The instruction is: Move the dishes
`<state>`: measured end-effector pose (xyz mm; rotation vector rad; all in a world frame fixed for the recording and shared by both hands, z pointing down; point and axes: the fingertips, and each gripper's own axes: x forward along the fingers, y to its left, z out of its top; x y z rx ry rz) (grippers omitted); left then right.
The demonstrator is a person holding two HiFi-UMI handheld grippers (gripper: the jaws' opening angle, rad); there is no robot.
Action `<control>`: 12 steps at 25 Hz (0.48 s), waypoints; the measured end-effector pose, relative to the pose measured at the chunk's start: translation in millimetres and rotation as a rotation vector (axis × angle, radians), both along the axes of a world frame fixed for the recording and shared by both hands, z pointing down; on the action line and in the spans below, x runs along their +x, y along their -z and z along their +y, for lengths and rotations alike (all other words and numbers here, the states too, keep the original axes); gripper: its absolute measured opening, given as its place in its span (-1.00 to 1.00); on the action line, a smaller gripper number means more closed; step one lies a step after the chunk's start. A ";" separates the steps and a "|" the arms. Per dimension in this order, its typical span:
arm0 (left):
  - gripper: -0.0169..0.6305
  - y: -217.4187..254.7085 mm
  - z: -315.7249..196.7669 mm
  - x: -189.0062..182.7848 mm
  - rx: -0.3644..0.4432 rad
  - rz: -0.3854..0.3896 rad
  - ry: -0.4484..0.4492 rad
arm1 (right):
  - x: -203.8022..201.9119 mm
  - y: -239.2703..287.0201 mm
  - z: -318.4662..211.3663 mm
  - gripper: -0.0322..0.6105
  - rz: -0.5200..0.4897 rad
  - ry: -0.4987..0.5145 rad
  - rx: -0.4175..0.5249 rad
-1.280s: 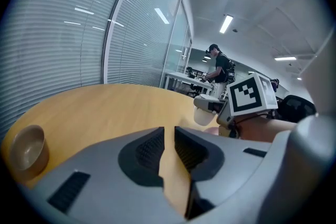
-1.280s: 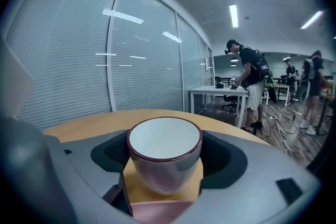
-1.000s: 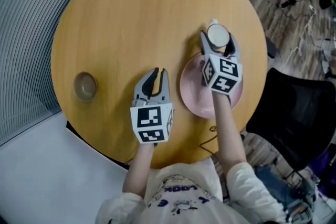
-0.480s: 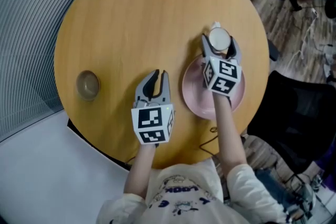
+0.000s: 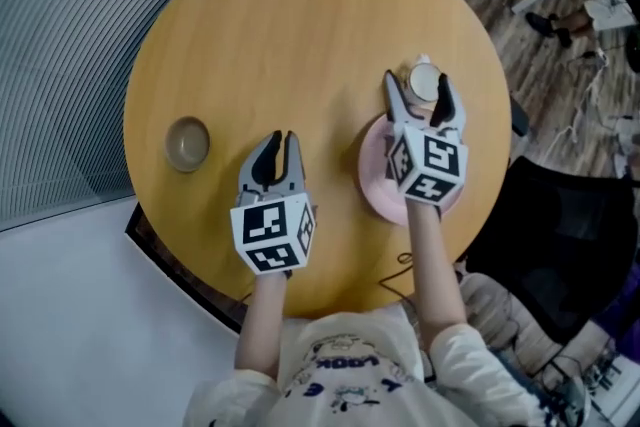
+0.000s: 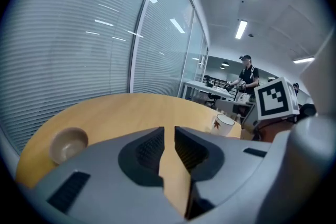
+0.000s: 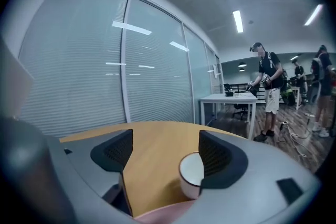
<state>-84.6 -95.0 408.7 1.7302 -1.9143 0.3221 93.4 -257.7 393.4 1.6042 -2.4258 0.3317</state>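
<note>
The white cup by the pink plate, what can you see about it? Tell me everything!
The white cup is a small, smooth mug, ceramic by its look, with a thin dark rim and a red leaf printed on its side. It stands upright on the wooden table, just beyond the pink plate, and looks empty. The right claw is open around it, with the cup close to the jaw on the right. Whether they touch cannot be told.
</note>
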 end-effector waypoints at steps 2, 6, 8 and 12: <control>-0.77 10.2 14.1 -15.7 0.014 -0.006 0.049 | -24.8 12.1 16.1 0.31 -0.018 0.062 0.000; -0.77 20.3 49.7 -51.3 0.038 -0.017 0.143 | -80.9 19.7 56.7 0.29 -0.048 0.182 -0.014; -0.77 22.7 67.5 -69.7 0.042 -0.019 0.176 | -106.1 22.4 78.1 0.18 -0.058 0.217 -0.020; -0.76 29.5 99.1 -113.1 0.044 -0.023 0.220 | -161.8 27.4 118.7 -0.11 -0.086 0.274 -0.050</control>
